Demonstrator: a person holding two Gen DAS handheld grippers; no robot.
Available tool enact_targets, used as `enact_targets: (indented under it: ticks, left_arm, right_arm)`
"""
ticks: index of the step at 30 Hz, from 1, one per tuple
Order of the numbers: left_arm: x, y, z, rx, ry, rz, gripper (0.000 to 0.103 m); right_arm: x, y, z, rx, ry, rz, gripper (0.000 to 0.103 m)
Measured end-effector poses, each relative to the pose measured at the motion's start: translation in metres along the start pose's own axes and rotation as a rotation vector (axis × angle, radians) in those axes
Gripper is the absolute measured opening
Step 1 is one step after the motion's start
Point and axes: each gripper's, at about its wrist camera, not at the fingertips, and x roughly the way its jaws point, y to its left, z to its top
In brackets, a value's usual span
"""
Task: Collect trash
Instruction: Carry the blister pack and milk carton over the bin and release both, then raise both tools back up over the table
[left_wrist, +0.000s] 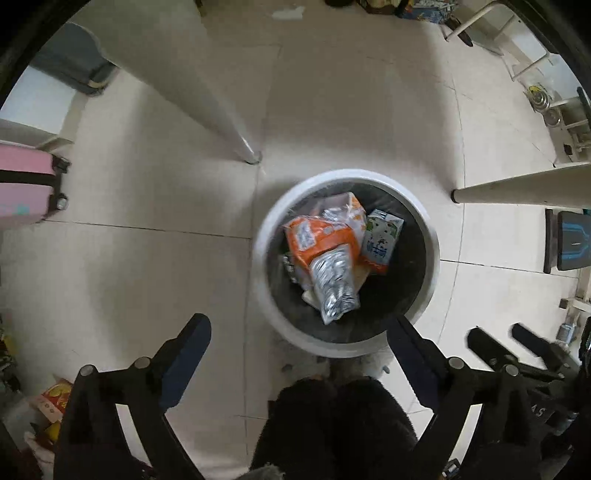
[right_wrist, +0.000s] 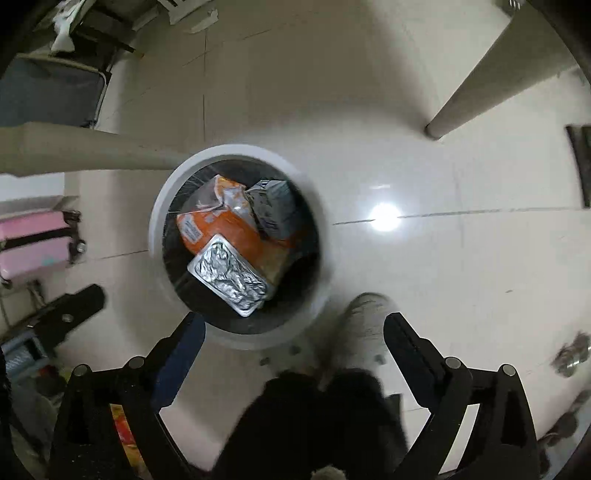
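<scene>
Grippers come nearest: the left gripper (left_wrist: 299, 332) and right gripper (right_wrist: 293, 328) both hang spread wide and hold nothing above the floor (left_wrist: 147, 192). Beyond them stands the bin (left_wrist: 266, 236), holding an orange bag (left_wrist: 321, 236), a foil pack (left_wrist: 334, 284) and a carton (left_wrist: 380, 236).

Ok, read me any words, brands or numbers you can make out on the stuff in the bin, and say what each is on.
None can be read for certain.
Milk carton: blue characters on its front, too blurred.
Orange bag: a printed white label, too small.
Foil tray: no print.
Trash bin: no label visible.
Right gripper body: marks, unclear.
</scene>
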Motion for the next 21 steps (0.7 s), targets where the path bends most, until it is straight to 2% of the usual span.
enact_targets:
  ticks: [4,7,12,21]
  left_arm:
    - [-0.040,0.002,-0.012,0.017,-0.041,0.035,0.098]
    - [-0.073,0.003,-0.022,0.016,-0.059,0.034,0.098]
    - [-0.120,-0.005,-0.034,0.016,-0.084,0.009,0.098]
    - [-0.231,-0.007,-0.063,0.032,-0.147,-0.011,0.098]
  right_arm:
    - [-0.038,0.005,-0.007,-0.040,-0.048,-0.067,0.103]
    - [-0.076,0.010,-0.016,-0.059,-0.070,-0.083,0.103]
    - [-0.142,0.015,-0.032,-0.071,-0.078,-0.081,0.103]
    - [-0.280,0.036,-0.069,-0.084,-0.147,-0.069,0.103]
